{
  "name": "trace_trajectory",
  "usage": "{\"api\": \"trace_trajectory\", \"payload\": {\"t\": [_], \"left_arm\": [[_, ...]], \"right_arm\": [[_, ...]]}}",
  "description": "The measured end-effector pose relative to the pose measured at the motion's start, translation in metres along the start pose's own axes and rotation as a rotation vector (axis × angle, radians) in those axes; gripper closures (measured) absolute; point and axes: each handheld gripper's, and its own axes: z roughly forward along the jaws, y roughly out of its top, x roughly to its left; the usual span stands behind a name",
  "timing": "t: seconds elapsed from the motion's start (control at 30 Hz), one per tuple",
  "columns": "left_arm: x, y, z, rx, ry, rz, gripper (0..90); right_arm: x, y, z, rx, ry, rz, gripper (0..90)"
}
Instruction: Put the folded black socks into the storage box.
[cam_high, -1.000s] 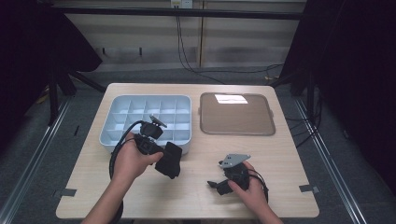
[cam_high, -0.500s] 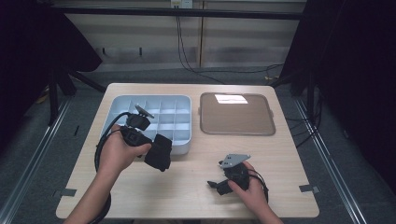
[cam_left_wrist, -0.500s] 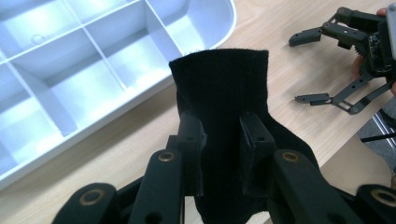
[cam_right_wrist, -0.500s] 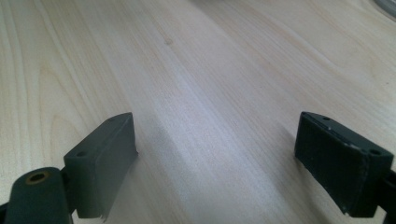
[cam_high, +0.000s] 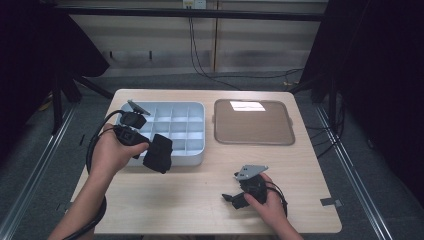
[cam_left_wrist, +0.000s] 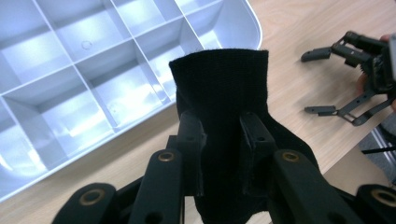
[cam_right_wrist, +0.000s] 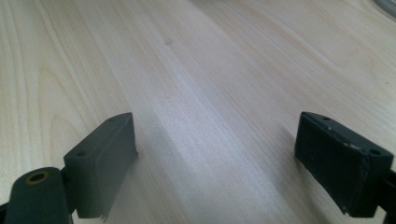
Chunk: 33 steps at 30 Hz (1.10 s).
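Note:
My left gripper (cam_high: 151, 150) is shut on a black piece of fabric (cam_high: 159, 155) and holds it in the air over the front left corner of the light blue compartment tray (cam_high: 200, 107). In the left gripper view the fabric (cam_left_wrist: 219, 88) stands up between the two pads (cam_left_wrist: 191, 133), which press on it from both sides. My right gripper (cam_high: 231, 199) rests on the wooden table (cam_high: 190, 195) near the front, jaws wide open. Bare wood lies between its pads (cam_right_wrist: 105, 154) in the right gripper view. The left gripper view also catches the right gripper (cam_left_wrist: 314, 83) farther off, open.
The compartment tray (cam_left_wrist: 140, 93) has several empty cells. A flat brown tray (cam_high: 252, 132) with a bright patch (cam_high: 246, 105) at its far edge lies to the right of it. Cables trail from both grippers. Dark stands flank the table.
My left hand has carried the black fabric leftwards and upwards, from in front of the tray's middle to its front left corner. The right gripper has stayed put.

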Motion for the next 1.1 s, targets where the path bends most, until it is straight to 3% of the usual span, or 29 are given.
{"api": "trace_trajectory", "payload": {"t": [0.4,0.73,1.1], "left_arm": [[0.022,0.002,-0.021,-0.022,0.037,-0.049,73.1],[0.044,0.003,-0.025,-0.038,0.043,-0.098,72.9],[0.07,0.002,-0.028,-0.047,0.088,-0.144,73.0]], "right_arm": [[0.0,0.0,0.0,0.0,0.0,0.0,12.3],[0.0,0.0,0.0,-0.001,0.0,0.001,12.3],[0.0,0.0,0.0,0.0,0.0,0.0,12.3]]}}
